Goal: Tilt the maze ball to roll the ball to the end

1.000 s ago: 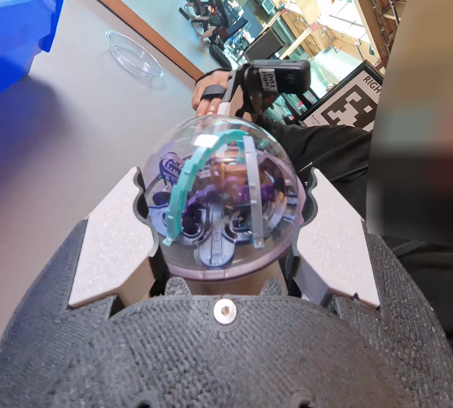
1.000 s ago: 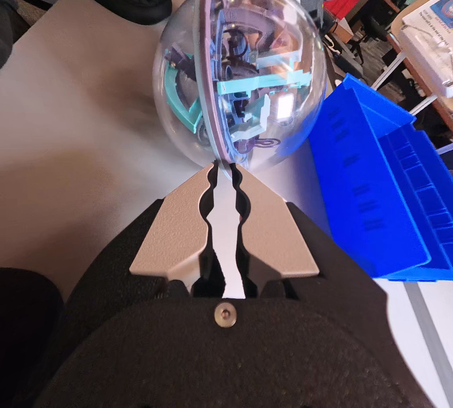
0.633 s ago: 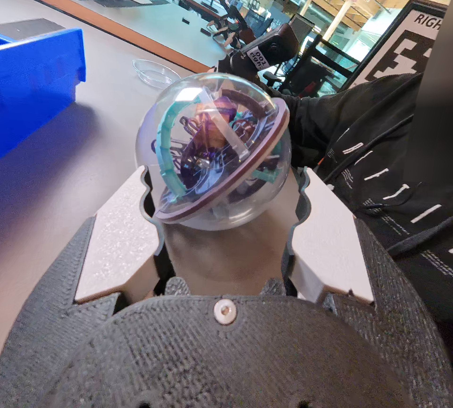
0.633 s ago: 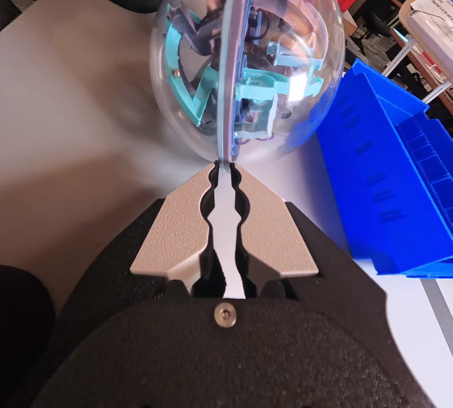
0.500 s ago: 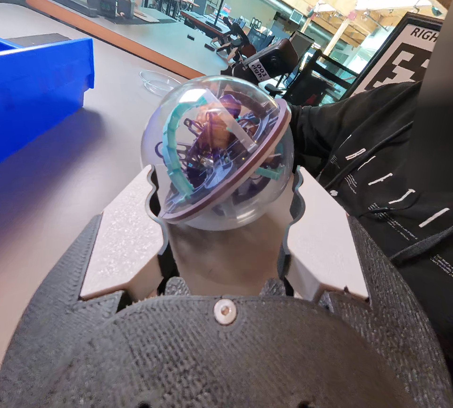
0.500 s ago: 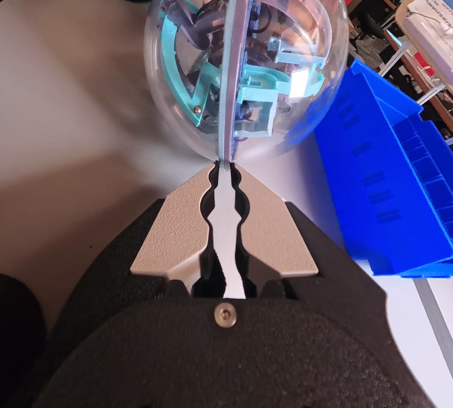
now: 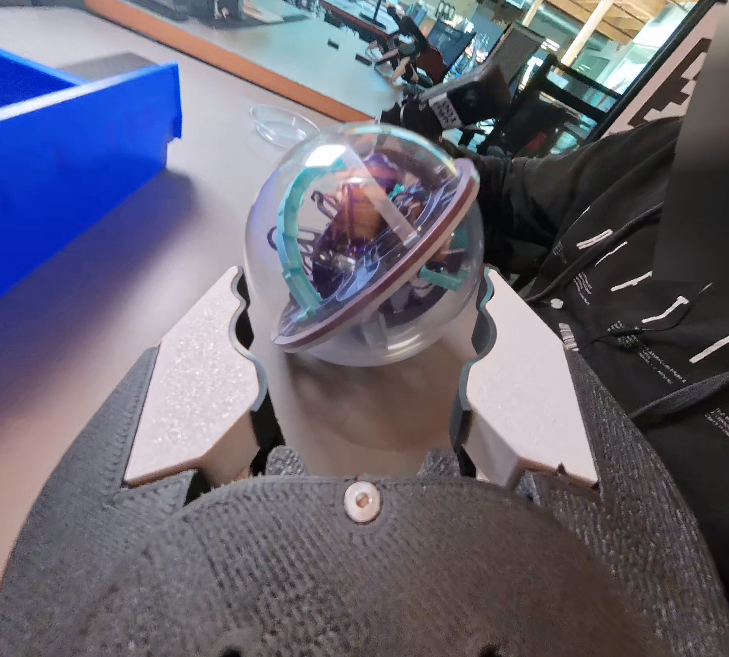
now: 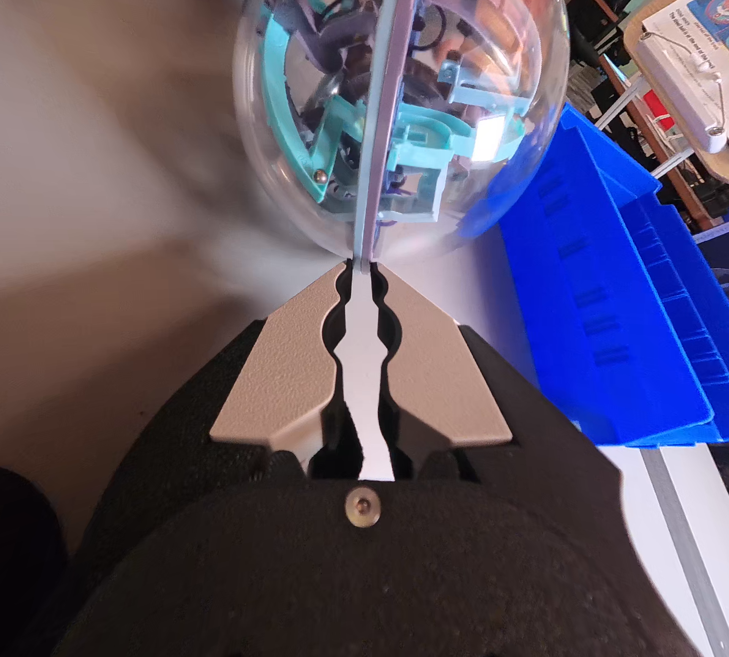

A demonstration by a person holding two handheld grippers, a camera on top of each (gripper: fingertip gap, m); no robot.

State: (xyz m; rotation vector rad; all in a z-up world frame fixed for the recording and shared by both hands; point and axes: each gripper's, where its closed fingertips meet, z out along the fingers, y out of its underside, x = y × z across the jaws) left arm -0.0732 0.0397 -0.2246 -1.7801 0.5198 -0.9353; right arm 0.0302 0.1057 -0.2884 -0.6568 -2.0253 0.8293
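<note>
The maze ball [image 7: 363, 243] is a clear sphere with teal and purple tracks and a mauve rim around its middle. In the left wrist view it sits tilted just beyond my left gripper [image 7: 361, 279], which is open, with the fingers apart from the ball's sides. My right gripper [image 8: 361, 268] is shut on the edge of the rim of the maze ball [image 8: 402, 85] and holds it above the table. A small steel ball [image 8: 320, 175] rests near the lower end of a teal track. The right gripper's body [image 7: 465, 101] shows behind the sphere.
A blue bin [image 7: 79, 164] stands on the grey table at the left of the left view, and at the right of the right view [image 8: 611, 302]. A clear dish [image 7: 282, 125] lies farther back. A person's black sleeve [image 7: 591, 243] is at the right.
The left gripper has come off the sphere and drawn back, and the rim now sits tilted in its view. The right gripper still pinches the rim. The steel ball rolled down the teal track.
</note>
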